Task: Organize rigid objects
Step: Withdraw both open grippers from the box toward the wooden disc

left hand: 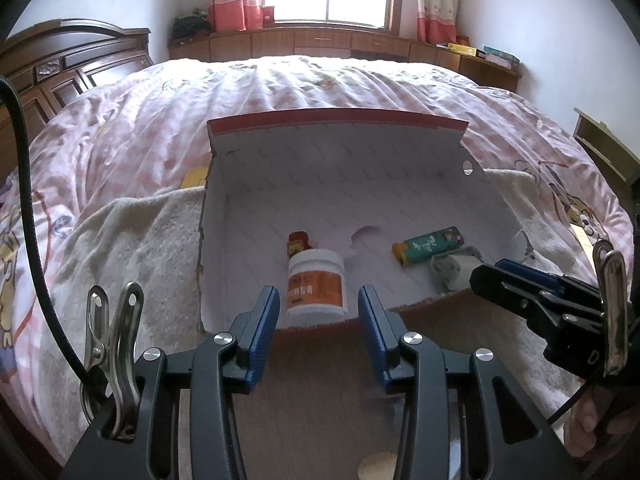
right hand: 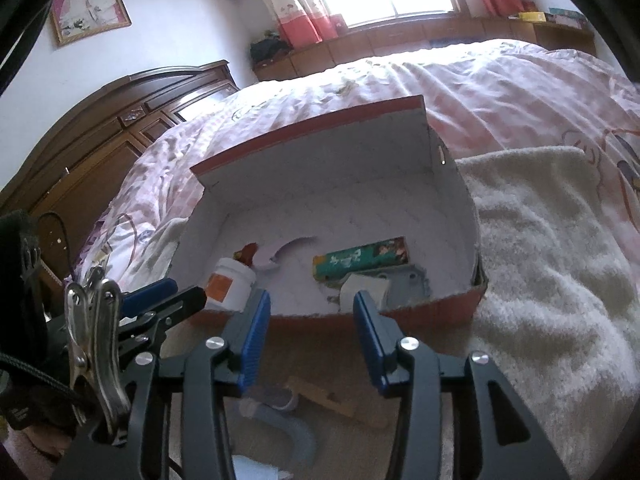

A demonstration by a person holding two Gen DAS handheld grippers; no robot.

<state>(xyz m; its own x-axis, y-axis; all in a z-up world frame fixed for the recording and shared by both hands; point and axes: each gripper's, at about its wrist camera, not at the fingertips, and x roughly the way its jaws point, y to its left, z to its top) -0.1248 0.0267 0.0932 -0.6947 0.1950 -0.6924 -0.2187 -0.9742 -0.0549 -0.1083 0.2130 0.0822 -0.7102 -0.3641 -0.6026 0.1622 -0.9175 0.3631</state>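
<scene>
An open red cardboard box (left hand: 340, 148) (right hand: 320, 168) with a white inside sits on a beige towel on the bed. A white jar with an orange label (left hand: 316, 284) (right hand: 230, 286) stands in it, near the front left. Behind the jar is a small red item (left hand: 298, 242). A green packet (left hand: 430, 244) (right hand: 360, 260) and a grey-white plug-like piece (left hand: 456, 266) (right hand: 372, 290) lie at the front right. My left gripper (left hand: 318, 320) (right hand: 176, 300) is open just short of the jar, pads apart from it. My right gripper (right hand: 312, 312) (left hand: 500, 276) is open before the box's front wall, empty.
Under the right gripper, a wooden stick (right hand: 320, 400) and a grey curved tube (right hand: 280, 428) lie on the towel (right hand: 540, 280). A yellow item (left hand: 194, 178) peeks out left of the box. The pink quilt (left hand: 280, 88) spreads beyond, with a dark wooden headboard (left hand: 60, 68) at left.
</scene>
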